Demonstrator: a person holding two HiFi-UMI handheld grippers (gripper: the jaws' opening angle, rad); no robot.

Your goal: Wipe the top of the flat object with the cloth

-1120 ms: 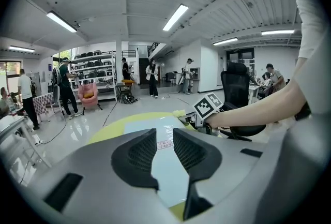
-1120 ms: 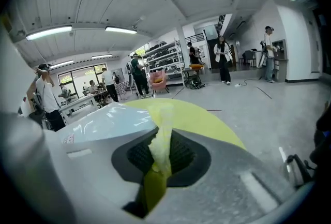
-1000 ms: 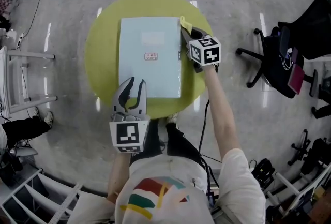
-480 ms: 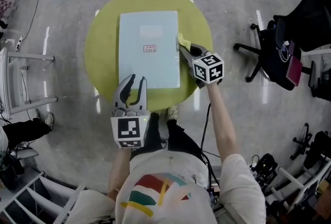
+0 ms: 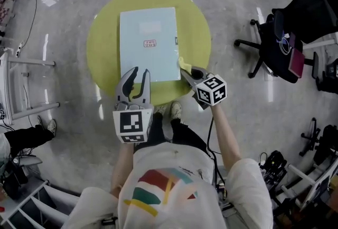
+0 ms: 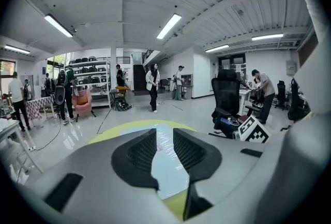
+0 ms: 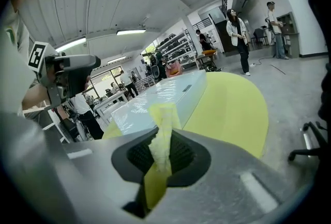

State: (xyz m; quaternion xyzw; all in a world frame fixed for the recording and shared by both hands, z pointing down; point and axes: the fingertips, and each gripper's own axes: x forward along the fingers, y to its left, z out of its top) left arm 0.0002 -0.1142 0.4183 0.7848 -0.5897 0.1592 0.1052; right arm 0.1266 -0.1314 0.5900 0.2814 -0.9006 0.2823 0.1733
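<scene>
My right gripper [image 5: 186,72] has its jaws clenched on the limp, light cloth [image 5: 182,64] at the stiff, slick-looking board's [image 5: 148,45] five o'clock corner. My left gripper [image 5: 139,72] has its jaws released.

Yellow cloth [image 5: 184,65], pale blue flat object [image 5: 148,58]

glossy grey floor [image 5: 253,117], black office chair [image 5: 298,24], strip lights [image 6: 168,25] overhead.

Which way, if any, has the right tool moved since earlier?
Yes. The right tool slid toward the person along the right edge of the pale blue flat box.
</scene>
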